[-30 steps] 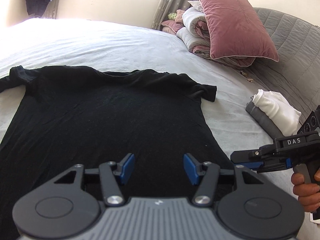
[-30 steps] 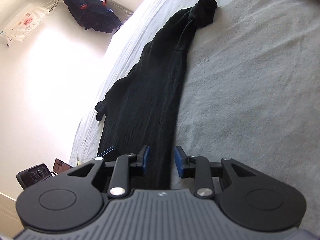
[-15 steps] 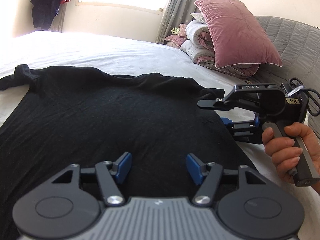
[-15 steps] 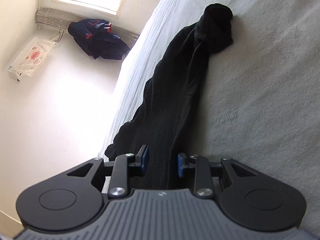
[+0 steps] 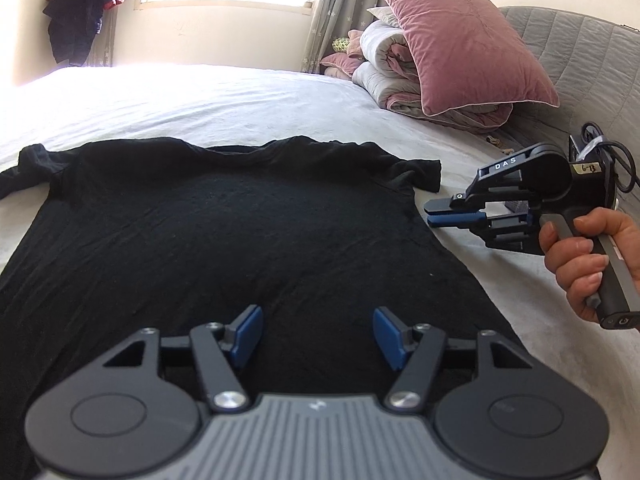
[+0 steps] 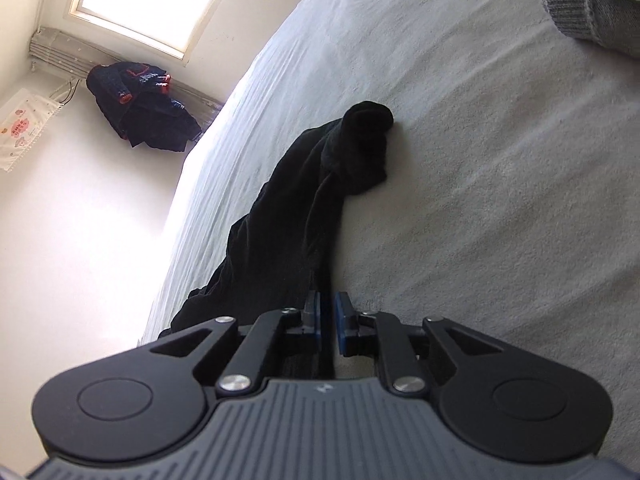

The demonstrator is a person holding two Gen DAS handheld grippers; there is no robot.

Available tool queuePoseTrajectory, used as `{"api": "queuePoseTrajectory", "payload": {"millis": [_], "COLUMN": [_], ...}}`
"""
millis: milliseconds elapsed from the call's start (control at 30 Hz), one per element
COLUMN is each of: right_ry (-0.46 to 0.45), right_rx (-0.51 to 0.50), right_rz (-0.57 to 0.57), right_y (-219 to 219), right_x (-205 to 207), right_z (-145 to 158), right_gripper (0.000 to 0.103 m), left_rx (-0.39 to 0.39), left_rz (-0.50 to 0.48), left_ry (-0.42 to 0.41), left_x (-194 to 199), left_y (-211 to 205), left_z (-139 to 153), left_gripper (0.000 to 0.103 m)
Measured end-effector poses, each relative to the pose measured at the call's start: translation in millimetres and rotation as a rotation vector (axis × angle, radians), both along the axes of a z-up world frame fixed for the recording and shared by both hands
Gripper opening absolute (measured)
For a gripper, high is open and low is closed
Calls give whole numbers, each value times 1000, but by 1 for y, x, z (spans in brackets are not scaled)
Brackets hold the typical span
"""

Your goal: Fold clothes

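A black T-shirt (image 5: 224, 240) lies spread flat on the pale bed sheet (image 5: 200, 104), collar away from me, both sleeves out. My left gripper (image 5: 318, 334) hovers open over the shirt's lower part with nothing between its blue pads. My right gripper (image 5: 427, 214), held by a person's hand (image 5: 580, 264), is turned on its side at the shirt's right edge, just below the right sleeve (image 5: 416, 172). Its jaws are closing to a narrow gap. In the right wrist view the T-shirt's (image 6: 288, 240) side edge runs into the right gripper's (image 6: 328, 312) gap.
A pink pillow (image 5: 460, 40) leans on folded quilts (image 5: 380, 68) against a grey quilted headboard (image 5: 580, 60) at the back right. Dark clothing (image 5: 84, 8) hangs beside the window. Folded grey and white garments (image 6: 592, 12) lie on the bed beyond the right sleeve.
The right gripper has slid along the shirt's right edge toward the sleeve and narrowed its jaws around the edge. The left gripper has stayed over the shirt's lower part.
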State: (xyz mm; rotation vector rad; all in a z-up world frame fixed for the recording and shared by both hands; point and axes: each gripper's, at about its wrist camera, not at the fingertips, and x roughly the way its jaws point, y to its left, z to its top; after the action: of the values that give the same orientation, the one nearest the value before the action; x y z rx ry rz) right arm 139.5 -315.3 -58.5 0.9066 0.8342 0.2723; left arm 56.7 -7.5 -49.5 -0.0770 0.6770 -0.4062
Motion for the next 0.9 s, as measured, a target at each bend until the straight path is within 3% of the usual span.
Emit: {"api": "queuePoseTrajectory", "payload": {"millis": [167,300,333,367,400,500,600,633,733,900], "right_ry": [8,-6,-20,-29,-26,-39,-36,-27,4,66], "right_rx": [16,-6,-24,-59,-118,-250,-335,-341,-317,-174], "right_rz": [-29,-28,-30,-32,-36,-48,-4,11,49,87], "right_y": [-5,8,12,16,21,28,33,31,26,9], "right_x": [10,22,23,24,26,24,14,7,-21,-75], "right_z": [-5,-8,-7,-6,-5,1,6,6,5,3], "right_gripper": [16,32,32,29,5,3,10,16,16,16], "left_rx": [-45,-55,-52,-47,-43,-30,-27,-27,-24,-9], "left_rz": [-53,-91,-96,-98,-100,-104,-106,-107,-106,-91], "left_ry": [32,40,42,43,41,33,47,53,73,130], "left_x": [-9,-20,-22,-24,-25,-30,-31,-32,-33,-37], "left_y": [-8,-15,-17,-18,-19,-19,-15,-14,-10,0], "left_z": [5,5,4,3,1,0,2,3,6,14], "left_gripper": [60,60,60,60,60,60,60,60,59,46]}}
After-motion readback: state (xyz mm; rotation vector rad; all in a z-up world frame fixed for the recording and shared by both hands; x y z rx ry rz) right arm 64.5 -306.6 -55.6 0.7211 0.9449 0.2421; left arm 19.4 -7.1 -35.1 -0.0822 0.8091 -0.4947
